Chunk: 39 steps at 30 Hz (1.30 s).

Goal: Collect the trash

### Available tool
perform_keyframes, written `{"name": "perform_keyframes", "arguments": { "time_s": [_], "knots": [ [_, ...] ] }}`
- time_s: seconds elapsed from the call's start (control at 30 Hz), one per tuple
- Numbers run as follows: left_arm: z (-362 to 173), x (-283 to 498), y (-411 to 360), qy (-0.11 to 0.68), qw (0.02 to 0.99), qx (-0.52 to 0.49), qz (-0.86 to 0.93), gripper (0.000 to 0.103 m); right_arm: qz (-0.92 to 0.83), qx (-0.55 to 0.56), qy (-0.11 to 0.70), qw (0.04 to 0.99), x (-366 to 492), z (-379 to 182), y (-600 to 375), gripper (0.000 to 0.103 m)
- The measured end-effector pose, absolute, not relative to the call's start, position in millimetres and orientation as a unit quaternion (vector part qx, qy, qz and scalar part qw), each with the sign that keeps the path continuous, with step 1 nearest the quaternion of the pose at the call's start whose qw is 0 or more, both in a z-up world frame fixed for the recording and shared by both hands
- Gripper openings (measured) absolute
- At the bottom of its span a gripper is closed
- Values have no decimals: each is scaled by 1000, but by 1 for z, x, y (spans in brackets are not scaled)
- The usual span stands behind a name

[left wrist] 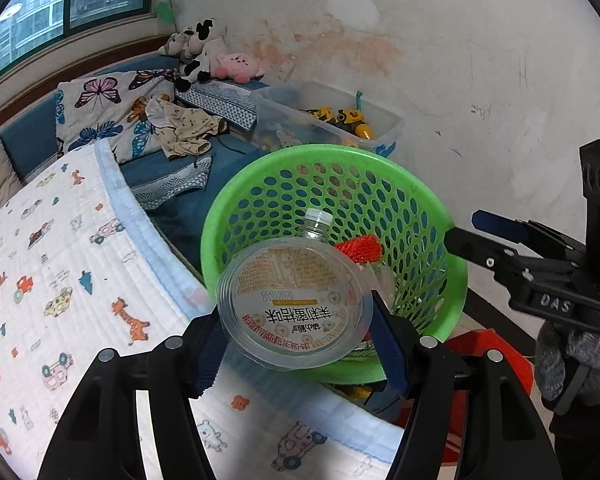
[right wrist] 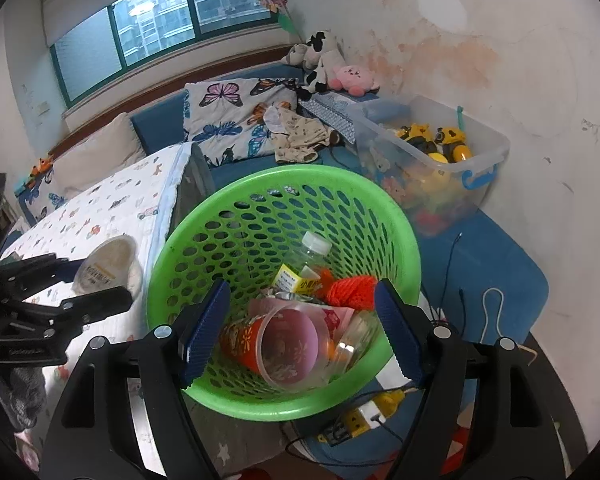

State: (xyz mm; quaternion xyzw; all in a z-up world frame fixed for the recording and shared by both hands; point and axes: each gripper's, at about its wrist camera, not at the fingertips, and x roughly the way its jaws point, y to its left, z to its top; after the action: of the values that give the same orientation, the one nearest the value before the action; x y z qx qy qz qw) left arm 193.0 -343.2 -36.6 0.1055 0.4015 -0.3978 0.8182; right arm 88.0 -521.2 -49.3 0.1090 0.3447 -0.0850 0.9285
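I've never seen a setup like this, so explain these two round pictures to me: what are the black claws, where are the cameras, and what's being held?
No robot here: a person holds a hand-operated claw in each hand, each with a wide-angle camera looking along its two fingers. One picture comes from the left claw, the other from the right claw.

The left claw grips a clear plastic cup with a printed lid, at the rim of a green basket beside a bed with a cartoon-print blanket.

The right claw hangs open and empty over the basket, which already contains an empty bottle, a red paper cup and other rubbish.
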Motion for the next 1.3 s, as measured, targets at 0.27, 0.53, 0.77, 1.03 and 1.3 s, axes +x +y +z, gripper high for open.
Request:
{"name": "perform_keyframes", "arguments": {
  "time_s": [0.27,0.53,0.77,1.03,1.3],
  "knots": [
    [-41,194,-356,402,816,113,-400,63,-83,106,344,929,84,-51,-516,76],
    [-44,202,-360,405,815,107,-401,65,-85,113,341,929,78,-50,-516,76],
    [-42,201,-361,400,814,95,-411,75,-83,115,340,930,76,-48,-515,76],
    [-35,195,-346,396,819,85,-406,77,-72,119,333,933,71,-43,-505,76],
    [-21,185,-307,382,838,81,-382,84,-60,117,329,935,65,-40,-483,81]
  ]
}}
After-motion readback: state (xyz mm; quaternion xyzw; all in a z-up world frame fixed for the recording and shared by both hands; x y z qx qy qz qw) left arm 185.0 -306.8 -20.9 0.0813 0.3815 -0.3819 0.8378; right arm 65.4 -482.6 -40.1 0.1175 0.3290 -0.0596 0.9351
